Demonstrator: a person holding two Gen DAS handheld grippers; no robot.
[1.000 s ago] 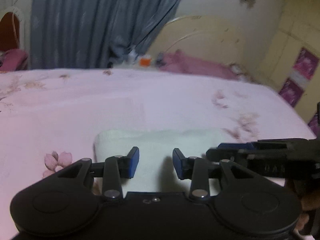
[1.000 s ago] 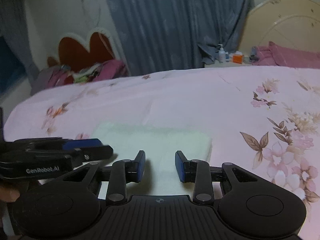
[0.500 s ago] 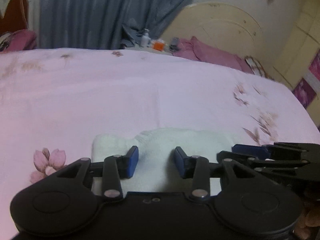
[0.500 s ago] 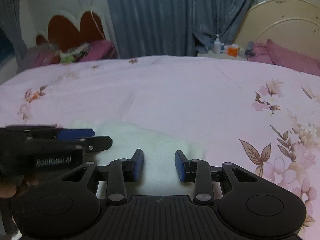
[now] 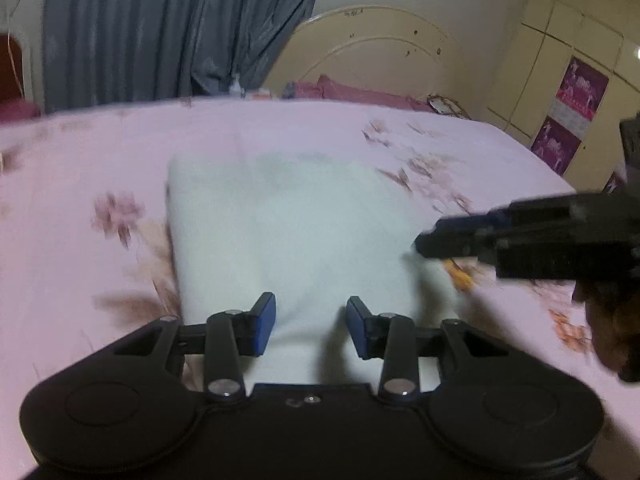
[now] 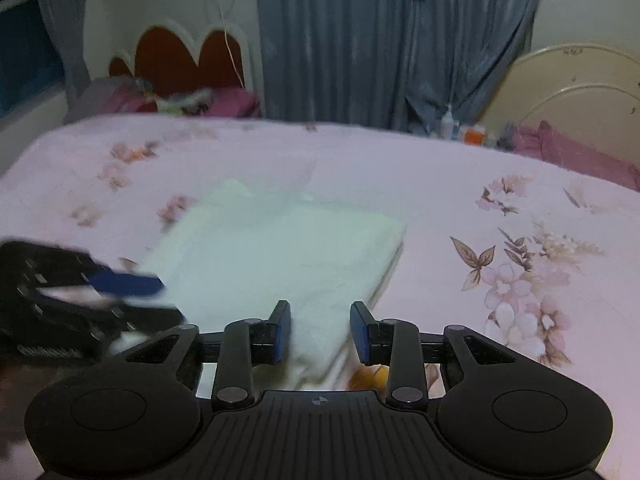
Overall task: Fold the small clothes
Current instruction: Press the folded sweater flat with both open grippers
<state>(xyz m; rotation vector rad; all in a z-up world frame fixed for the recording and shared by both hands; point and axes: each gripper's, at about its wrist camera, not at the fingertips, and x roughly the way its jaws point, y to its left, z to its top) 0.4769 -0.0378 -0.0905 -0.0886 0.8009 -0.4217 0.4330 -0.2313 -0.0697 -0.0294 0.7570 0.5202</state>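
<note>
Left wrist: white garment (image 5: pixel 296 232) on bedspread (image 5: pixel 80 168).

garment (image 5: pixel 288 232) on bed (image 5: pixel 100 152) | left gripper (image 5: pixel 310 326) left of right gripper (image 6: pixel 320 330)

The folded garment (image 5: pixel 292 236) was a soft, matt, pale cloth with a faintly fuzzy nap, its layered edges showing toward the bed's right edge. The bedsheet (image 5: pixel 100 152) under it was smooth, matt pink cloth printed with flowers. The left gripper (image 5: pixel 310 326) was matt black plastic with small shiny metal pivots, its fingers (image 5: pixel 264 322) faced with matt blue pads. The right gripper (image 6: pixel 320 330) looked the same, its body ribbed. The curtain (image 6: pixel 380 40) was grey-blue cloth with a slight sheen.
</note>
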